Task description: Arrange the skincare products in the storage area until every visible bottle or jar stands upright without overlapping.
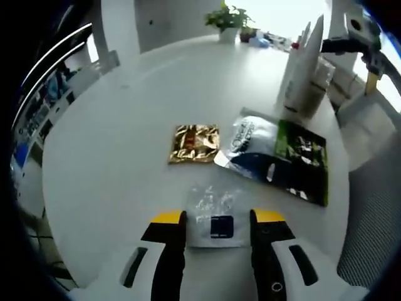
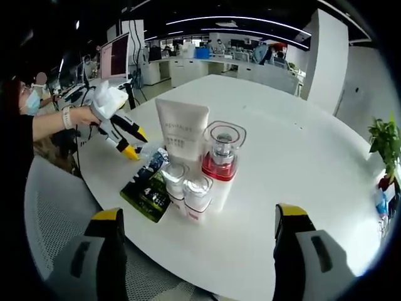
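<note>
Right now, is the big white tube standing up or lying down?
Standing up. The white tube rests on its wide flat end on the table, beside the clear bottle with the red base.

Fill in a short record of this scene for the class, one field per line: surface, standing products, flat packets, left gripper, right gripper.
surface: round white table
standing products: white tube, clear bottle with red base, two small jars, close together
flat packets: gold sachet, blue and white pouch, green and black packet, clear sachet
left gripper: open, jaws either side of the clear sachet
right gripper: open wide, holding nothing
</note>
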Available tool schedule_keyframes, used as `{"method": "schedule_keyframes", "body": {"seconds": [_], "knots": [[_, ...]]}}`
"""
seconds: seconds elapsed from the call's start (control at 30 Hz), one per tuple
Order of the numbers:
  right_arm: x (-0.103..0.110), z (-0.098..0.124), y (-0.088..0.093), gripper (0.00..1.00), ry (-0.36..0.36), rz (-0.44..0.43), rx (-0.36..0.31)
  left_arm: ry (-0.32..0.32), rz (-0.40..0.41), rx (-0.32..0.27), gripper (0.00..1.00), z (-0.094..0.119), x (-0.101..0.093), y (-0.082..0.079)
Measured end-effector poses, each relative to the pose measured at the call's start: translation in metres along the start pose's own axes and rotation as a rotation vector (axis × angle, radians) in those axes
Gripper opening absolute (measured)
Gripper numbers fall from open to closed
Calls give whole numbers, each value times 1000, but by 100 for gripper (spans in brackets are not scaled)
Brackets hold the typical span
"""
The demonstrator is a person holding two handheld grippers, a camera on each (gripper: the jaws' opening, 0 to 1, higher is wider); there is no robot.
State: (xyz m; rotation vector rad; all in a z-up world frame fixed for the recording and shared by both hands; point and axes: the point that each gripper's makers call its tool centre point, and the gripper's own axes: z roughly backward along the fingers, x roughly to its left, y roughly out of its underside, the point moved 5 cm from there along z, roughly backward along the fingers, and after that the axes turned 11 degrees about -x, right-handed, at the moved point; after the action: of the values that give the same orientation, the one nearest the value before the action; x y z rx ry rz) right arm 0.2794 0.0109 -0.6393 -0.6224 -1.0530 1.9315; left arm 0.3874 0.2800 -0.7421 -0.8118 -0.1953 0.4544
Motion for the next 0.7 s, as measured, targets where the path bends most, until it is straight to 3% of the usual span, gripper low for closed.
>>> {"method": "schedule_keyframes", "body": {"seconds": [0.7], "knots": [[2,4,7,100,-8,-18,-1,97,-46,24,38,7,-25,6]]}}
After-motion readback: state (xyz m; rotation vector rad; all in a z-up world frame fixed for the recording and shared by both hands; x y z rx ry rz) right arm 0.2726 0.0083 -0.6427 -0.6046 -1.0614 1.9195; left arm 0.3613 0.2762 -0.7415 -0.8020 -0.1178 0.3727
